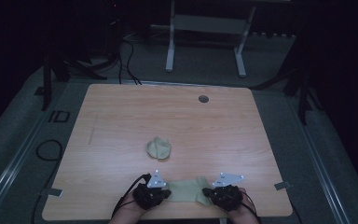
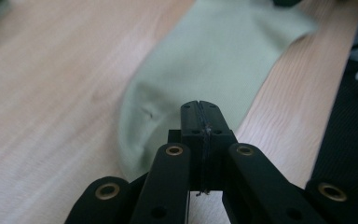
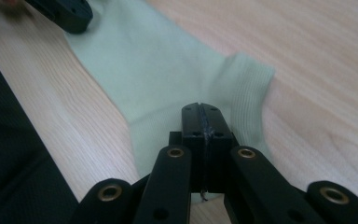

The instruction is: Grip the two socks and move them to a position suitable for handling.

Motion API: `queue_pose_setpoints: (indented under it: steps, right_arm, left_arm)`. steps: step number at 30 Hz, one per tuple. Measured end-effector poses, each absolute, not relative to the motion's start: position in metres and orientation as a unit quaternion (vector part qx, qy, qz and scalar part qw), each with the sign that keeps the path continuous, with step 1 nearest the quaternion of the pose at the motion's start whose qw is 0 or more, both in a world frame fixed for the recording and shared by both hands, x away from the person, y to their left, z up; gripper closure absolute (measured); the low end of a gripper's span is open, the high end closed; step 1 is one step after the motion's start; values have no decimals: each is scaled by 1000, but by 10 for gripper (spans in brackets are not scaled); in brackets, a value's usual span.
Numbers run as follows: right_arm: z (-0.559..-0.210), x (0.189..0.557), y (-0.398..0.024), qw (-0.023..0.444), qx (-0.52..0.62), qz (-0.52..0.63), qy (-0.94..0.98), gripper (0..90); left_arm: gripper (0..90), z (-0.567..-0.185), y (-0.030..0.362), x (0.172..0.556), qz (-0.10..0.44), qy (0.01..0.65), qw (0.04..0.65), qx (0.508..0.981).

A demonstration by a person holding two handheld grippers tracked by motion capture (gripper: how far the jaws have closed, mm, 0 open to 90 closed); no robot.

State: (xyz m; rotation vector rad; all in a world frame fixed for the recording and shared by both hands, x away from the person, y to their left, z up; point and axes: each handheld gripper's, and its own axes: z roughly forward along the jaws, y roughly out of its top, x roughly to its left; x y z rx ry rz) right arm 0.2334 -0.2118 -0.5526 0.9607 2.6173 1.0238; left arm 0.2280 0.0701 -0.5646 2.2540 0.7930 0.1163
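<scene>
A pale green sock [image 1: 186, 190] lies flat on the table [image 1: 121, 121], close to the near edge, stretched crosswise between the two grippers. The left gripper [image 1: 165, 192] sits at the sock's left end; in the left gripper view its jaws are pressed fully together above the rounded toe end of the sock [image 2: 205, 65], and no fabric is seen between them. The right gripper [image 1: 207, 192] sits at the sock's right end; in the right gripper view its jaws are likewise fully closed, over the ribbed cuff end of the sock [image 3: 168, 74], with nothing visibly clamped. Whether either jaw tip touches the fabric cannot be told. The left gripper [image 3: 65, 11] also shows at the far end of the sock in the right gripper view. A second sock [image 1: 159, 148], bunched into a loose ball, rests near the middle of the table, well apart from the flat one. A round grommet [image 1: 203, 99] is set near the table's far edge.
</scene>
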Motion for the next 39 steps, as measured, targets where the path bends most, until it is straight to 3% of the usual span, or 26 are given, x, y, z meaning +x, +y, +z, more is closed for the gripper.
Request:
queue_pose_setpoints:
  steps: [22, 25, 29, 32, 39]
  right_arm:
    - [-555, 235, -239, 84, 335, 331, 878, 893]
    - [-549, 234, -236, 81, 330, 339, 877, 877]
    - [-534, 238, -231, 90, 316, 351, 877, 826]
    - [-523, 244, -226, 102, 306, 362, 875, 753]
    - [-504, 267, -203, 112, 275, 376, 878, 595]
  left_arm:
    - [893, -566, 66, 221, 21, 303, 387, 870]
    - [773, -560, 69, 218, 15, 286, 408, 867]
    - [715, -551, 77, 215, 39, 280, 425, 860]
    - [715, -548, 87, 217, 43, 296, 430, 852]
    - [620, -551, 118, 217, 54, 323, 438, 837]
